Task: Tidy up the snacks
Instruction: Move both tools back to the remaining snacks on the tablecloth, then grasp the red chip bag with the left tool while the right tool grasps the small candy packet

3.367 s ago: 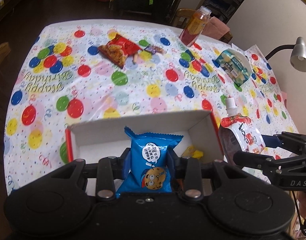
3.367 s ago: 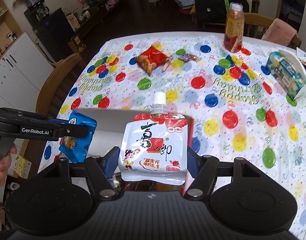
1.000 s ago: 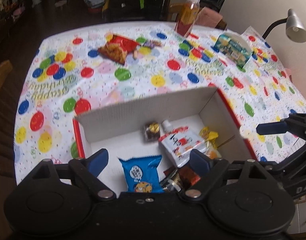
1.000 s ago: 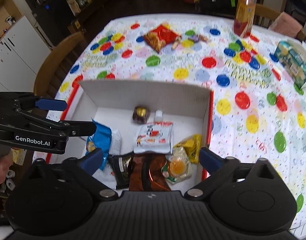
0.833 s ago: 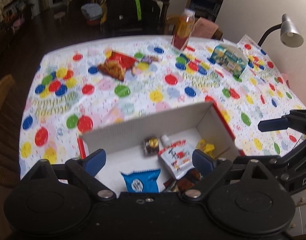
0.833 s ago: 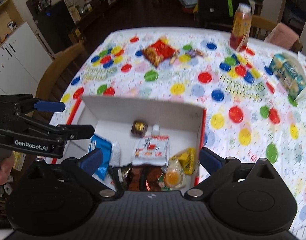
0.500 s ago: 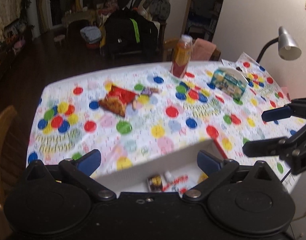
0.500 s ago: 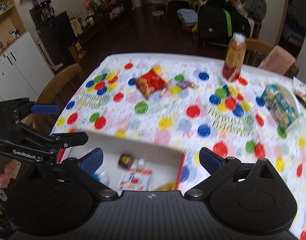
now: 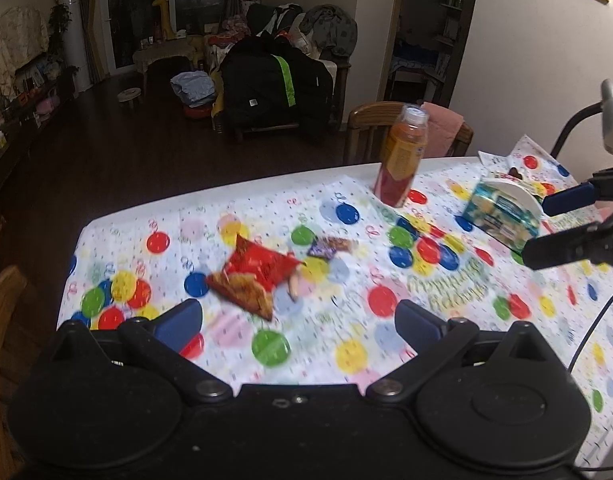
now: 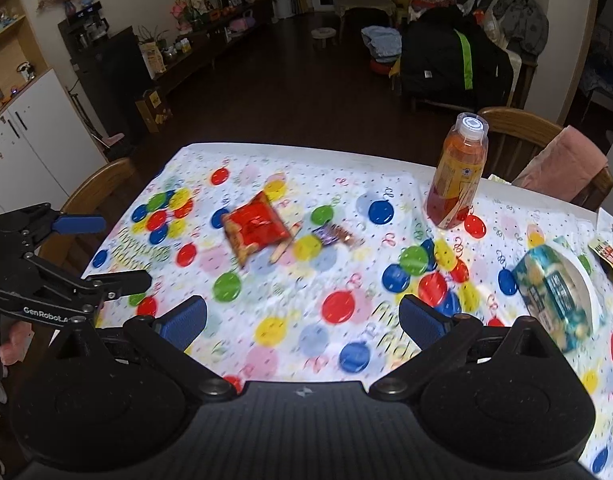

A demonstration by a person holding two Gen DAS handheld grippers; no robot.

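Both grippers have lifted and tipped up since a second ago: the white box with its snacks has dropped out of both views, and only the far half of the table shows. The left gripper (image 9: 296, 322) hangs over the near part of the tablecloth (image 9: 434, 300) with its jaws spread wide and nothing between them; the right gripper (image 10: 302, 320) is the same, wide and empty.

Bare cloth lies between the grippers and the remaining snacks. The table's far edge runs behind the juice bottle (image 10: 458, 176), which stands upright at the far right; wooden chairs (image 10: 510, 136) sit beyond it and at the left edge. A dark floor and a cluttered living room fill the background.

The red snack bag (image 10: 254, 226) lies flat left of centre, with a thin stick snack (image 10: 284, 246) touching its right edge and a small purple wrapper (image 10: 332, 236) just beside that. A teal tissue pack (image 10: 554, 296) lies near the right edge.
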